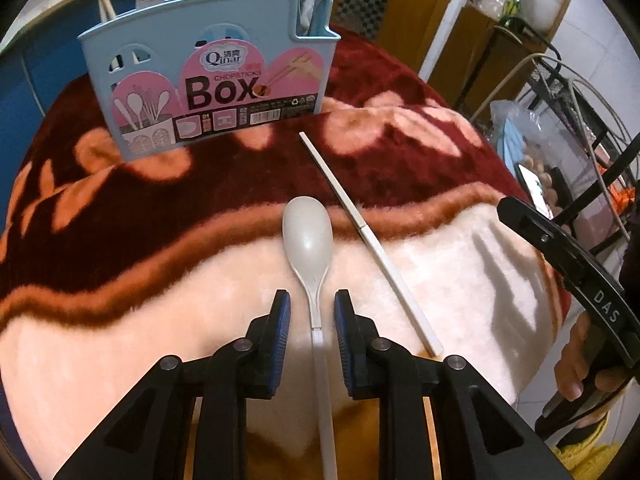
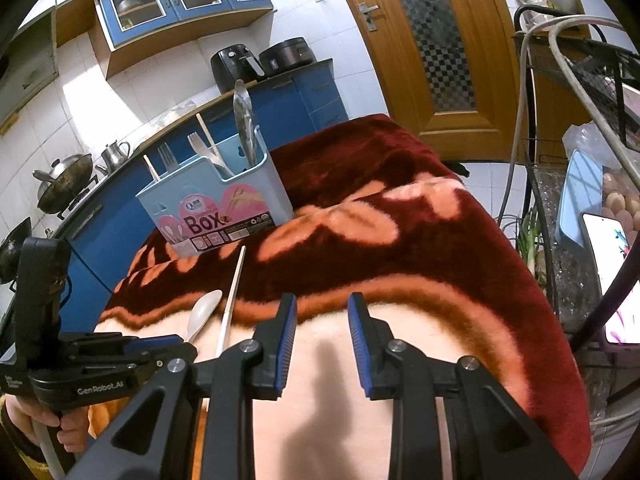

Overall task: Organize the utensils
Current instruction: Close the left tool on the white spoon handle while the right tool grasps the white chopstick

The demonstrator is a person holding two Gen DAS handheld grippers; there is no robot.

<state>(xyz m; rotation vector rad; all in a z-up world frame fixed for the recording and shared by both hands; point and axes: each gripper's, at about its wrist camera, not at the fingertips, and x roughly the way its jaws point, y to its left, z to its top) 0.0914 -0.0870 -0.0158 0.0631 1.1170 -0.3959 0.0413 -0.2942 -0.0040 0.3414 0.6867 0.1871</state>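
Blue box holds forks, chopsticks, perhaps spoons.

Left tool tilts steeply down, blue pads apart; right tool hangs open.

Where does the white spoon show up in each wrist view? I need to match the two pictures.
Left wrist view: the white spoon lies at centre, bowl pointing away, its handle running between the left tongs, pads not touching it.
Right wrist view: the spoon sits lower left, its bowl just beyond the left tongs.
Shared landmark: the white chopstick lying right of the spoon.
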